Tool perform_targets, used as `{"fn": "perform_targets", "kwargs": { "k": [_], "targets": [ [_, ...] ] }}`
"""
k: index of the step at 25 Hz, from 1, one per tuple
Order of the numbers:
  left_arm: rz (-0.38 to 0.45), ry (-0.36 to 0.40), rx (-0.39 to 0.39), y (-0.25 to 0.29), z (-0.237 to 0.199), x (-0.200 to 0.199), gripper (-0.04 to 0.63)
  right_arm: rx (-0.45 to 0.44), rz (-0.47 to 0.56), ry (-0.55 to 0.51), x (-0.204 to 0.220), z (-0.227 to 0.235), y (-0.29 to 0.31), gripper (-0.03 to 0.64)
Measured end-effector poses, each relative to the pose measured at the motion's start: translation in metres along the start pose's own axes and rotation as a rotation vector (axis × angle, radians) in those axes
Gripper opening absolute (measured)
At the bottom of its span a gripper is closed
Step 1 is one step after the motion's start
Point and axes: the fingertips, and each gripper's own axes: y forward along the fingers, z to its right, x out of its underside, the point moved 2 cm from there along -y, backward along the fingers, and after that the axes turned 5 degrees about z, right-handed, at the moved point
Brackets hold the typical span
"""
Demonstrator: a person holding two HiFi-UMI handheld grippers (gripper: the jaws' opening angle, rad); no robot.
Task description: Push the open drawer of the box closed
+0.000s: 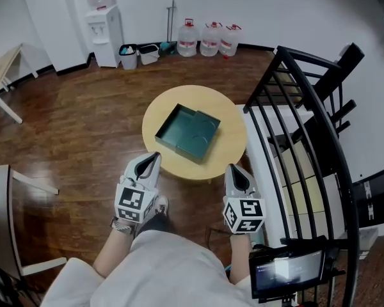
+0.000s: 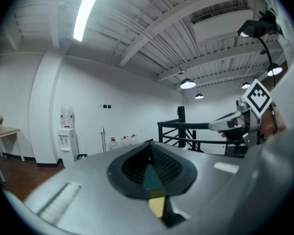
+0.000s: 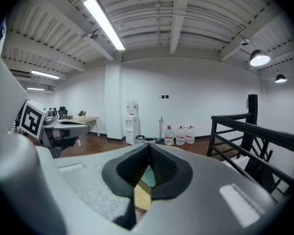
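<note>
Table [image 1: 225, 153]: round, yellow-topped, on a dark wood floor [image 1: 83, 139] at the middle of the head view.
Box [image 1: 189, 133]: dark green and shallow, on the table top a little toward 11 o'clock of its centre, turned cornerwise. Its hollow inside faces up, and its outline steps at the 2 o'clock corner. From above I cannot tell the drawer from the shell.
Left gripper [image 1: 154, 156]: just off the table rim at 7 o'clock, pointing toward the box, well short of it.
Left fingers [image 2: 137, 168]: closed tip to tip, with nothing between them. A sliver of green box and yellow table shows through the gap below the tips.
Right gripper [image 1: 234, 169]: at the table rim at 5 o'clock, also aimed toward the box and apart from it.
Right fingers [image 3: 164, 168]: closed together and empty, with the same green and yellow sliver below the tips.
Person: a pale sleeve [image 1: 147, 267] at 6 o'clock in the head view, one gripper in each hand.
Railing [image 1: 307, 126]: black, at 3 o'clock of the table.
Water dispenser [image 1: 104, 27]: white, against the wall at 11 o'clock.
Water bottles [image 1: 208, 39]: three in a row at 12 o'clock by the wall.
Bins [image 1: 138, 55]: two small ones between the dispenser and the bottles.
</note>
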Motion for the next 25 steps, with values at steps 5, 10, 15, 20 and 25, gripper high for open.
{"fn": "perform_targets", "kwargs": {
  "k": [5, 10, 15, 20, 25],
  "targets": [
    [-0.029, -0.005, 0.017, 0.042, -0.048, 0.004, 0.008, 0.043, -0.076, -0.005, -0.002, 0.014, 0.047, 0.003],
    [-0.065, -0.007, 0.042, 0.081, -0.086, 0.016, 0.010, 0.079, -0.126, 0.036, 0.004, 0.028, 0.087, 0.003],
    [-0.114, -0.009, 0.058, 0.107, -0.119, 0.032, 0.031, 0.092, -0.156, 0.047, 0.010, 0.035, 0.120, 0.037],
    [-0.179, 0.003, 0.097, 0.127, -0.139, 0.059, 0.040, 0.075, -0.199, 0.043, 0.018, 0.039, 0.148, 0.064],
    [-0.251, 0.008, 0.111, 0.136, -0.146, 0.097, 0.041, 0.053, -0.273, 0.076, 0.048, 0.043, 0.160, 0.094]
  ]
}}
